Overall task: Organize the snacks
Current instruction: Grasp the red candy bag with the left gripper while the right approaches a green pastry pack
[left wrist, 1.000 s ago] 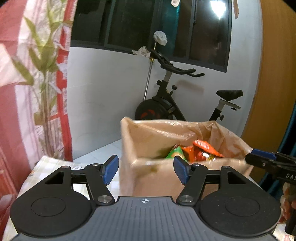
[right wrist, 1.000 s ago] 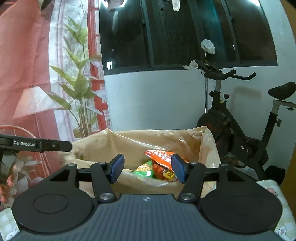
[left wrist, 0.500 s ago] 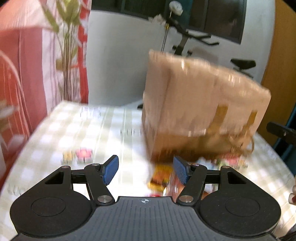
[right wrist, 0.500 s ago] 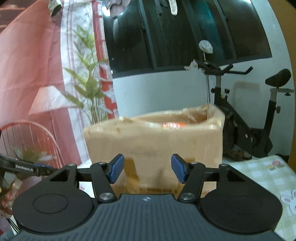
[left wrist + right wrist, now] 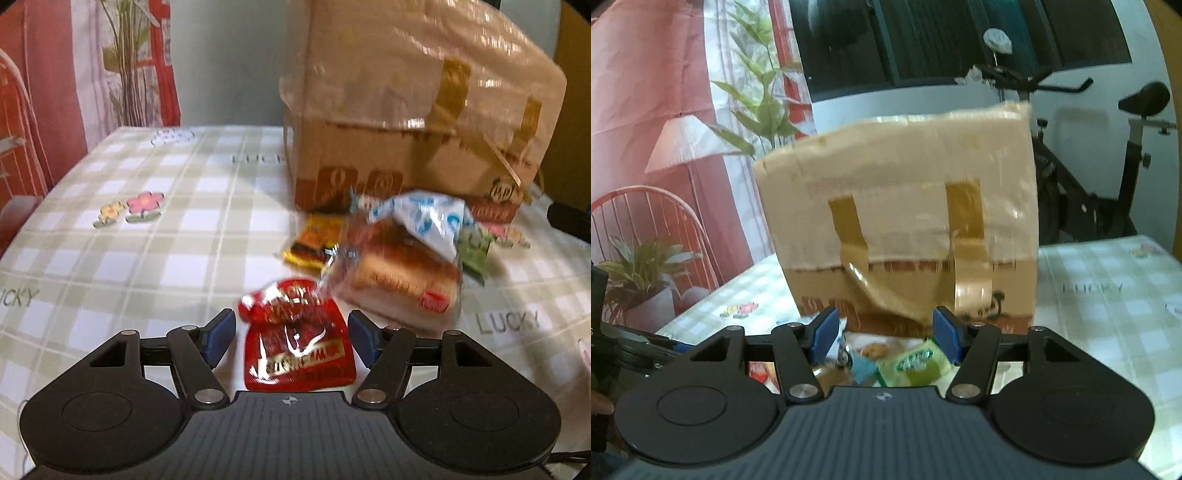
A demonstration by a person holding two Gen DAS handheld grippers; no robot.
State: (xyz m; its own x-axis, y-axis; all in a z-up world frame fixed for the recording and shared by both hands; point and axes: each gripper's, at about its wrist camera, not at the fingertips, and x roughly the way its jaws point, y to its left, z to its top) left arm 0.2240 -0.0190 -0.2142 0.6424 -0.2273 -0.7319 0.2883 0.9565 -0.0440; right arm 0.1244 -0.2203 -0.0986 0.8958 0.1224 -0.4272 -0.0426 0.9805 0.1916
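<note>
Several snacks lie loose on the checked tablecloth (image 5: 122, 236) in front of the cardboard box (image 5: 413, 122), so I judge the sorting far from finished: nothing here is gripped, and I cannot see into the box from either camera.

Nearest to me, my left gripper (image 5: 290, 341) has its jaws spread wide with nothing between the pads. It hangs over the red foil packet (image 5: 295, 343), which lies flat in the gap between the two blue fingertips, touching neither as far as I can tell. Just beyond the packet sits the bagged bread loaf (image 5: 402, 273), its clear wrapper overlapping the packet's far end. Behind the bread, close to the box's foot, lie a yellow and orange packet (image 5: 314, 240) and a green packet (image 5: 474, 247).

My right gripper (image 5: 884, 334) is also spread apart and empty. Through its gap I see the green packet (image 5: 916, 363) and a blue-and-white wrapper, both blurred, on the table just before the box (image 5: 901, 210).

Farthest back stand a potted plant (image 5: 639, 273), curtains and an exercise bike (image 5: 1082, 177).
</note>
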